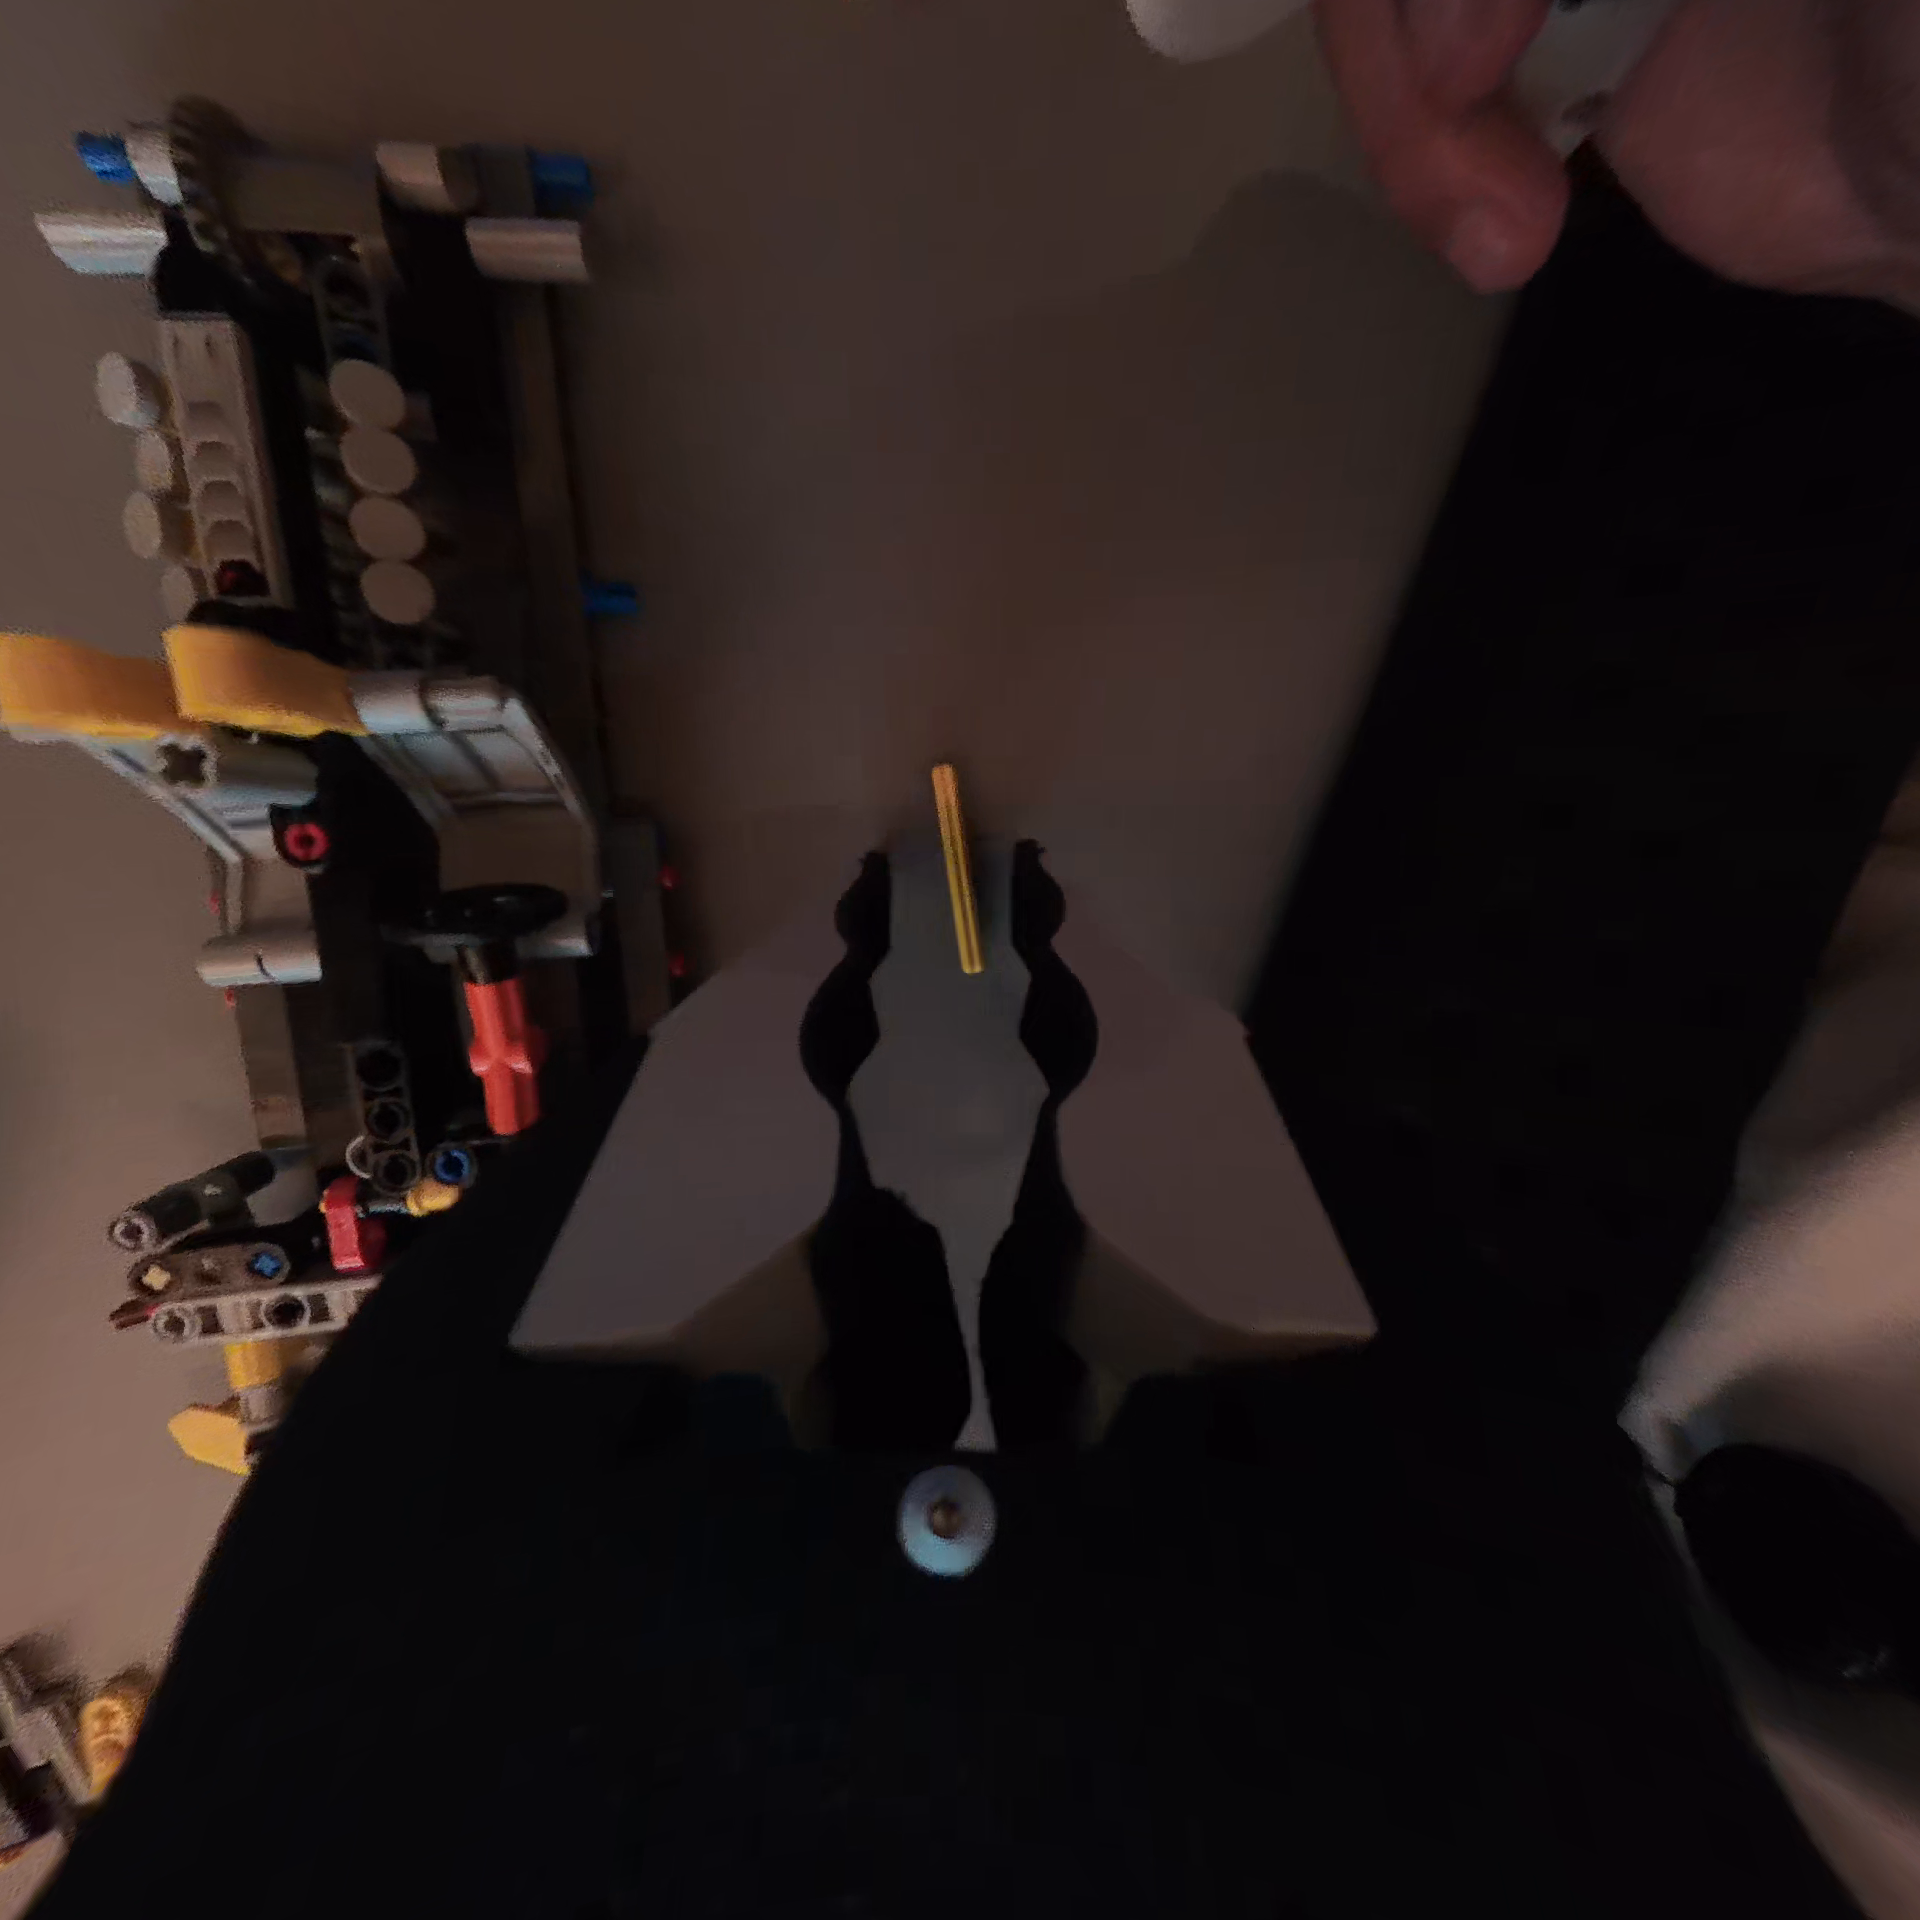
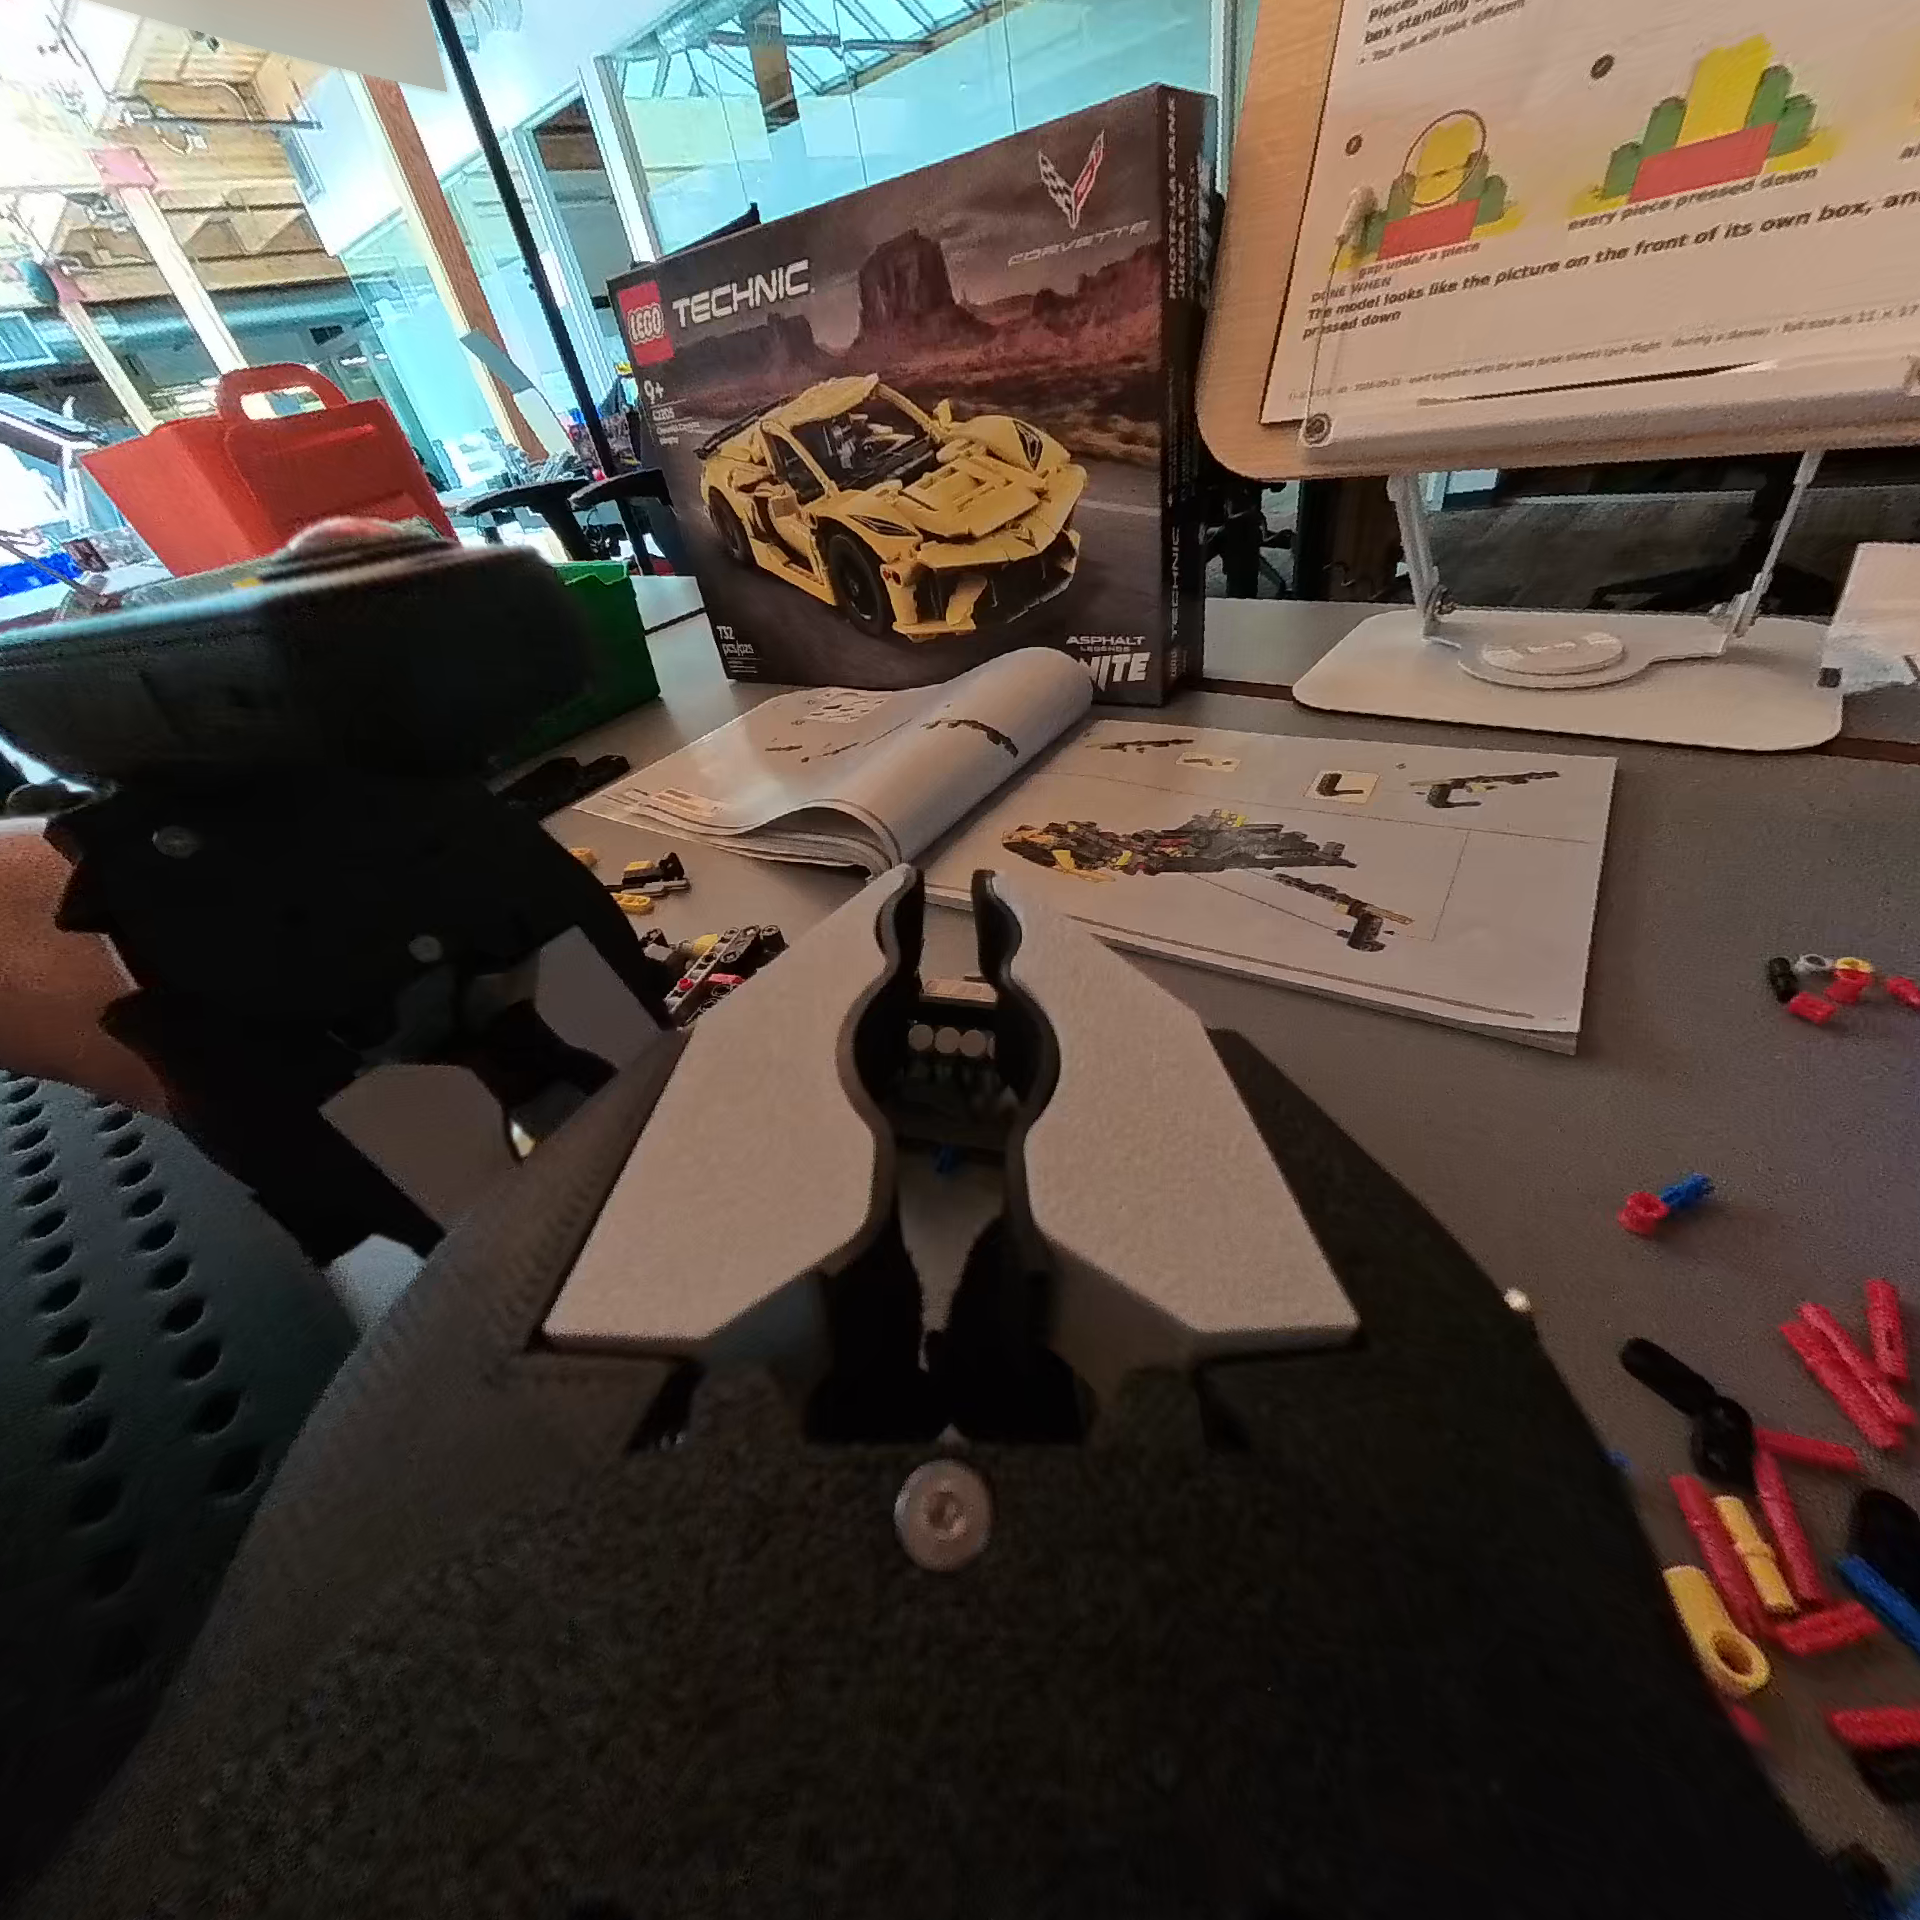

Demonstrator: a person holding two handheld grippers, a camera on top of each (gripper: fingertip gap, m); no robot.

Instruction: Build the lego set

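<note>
In the left wrist view my left gripper (image 1: 951, 862) points down at the table, open, and a thin yellow axle (image 1: 956, 868) lies between its fingertips, touching neither. The part-built black and grey chassis (image 1: 343, 499) lies on the table to its left. In the right wrist view my right gripper (image 2: 948, 896) has its jaws a narrow gap apart with nothing between the tips. Part of the chassis (image 2: 945, 1039) shows through the gap, beyond the jaws. The left gripper (image 2: 312, 883) shows at the left of that view.
The open instruction booklet (image 2: 1195, 831) and the set's box (image 2: 914, 416) stand behind. Loose red, black, yellow and blue pins (image 2: 1787, 1507) lie at the right, with more beams (image 1: 239, 1268) below the chassis. A hand (image 1: 1475, 156) shows top right, and a white sign stand (image 2: 1558, 665) stands far right. The grippers' ends are close to 15 centimeters from one another.
</note>
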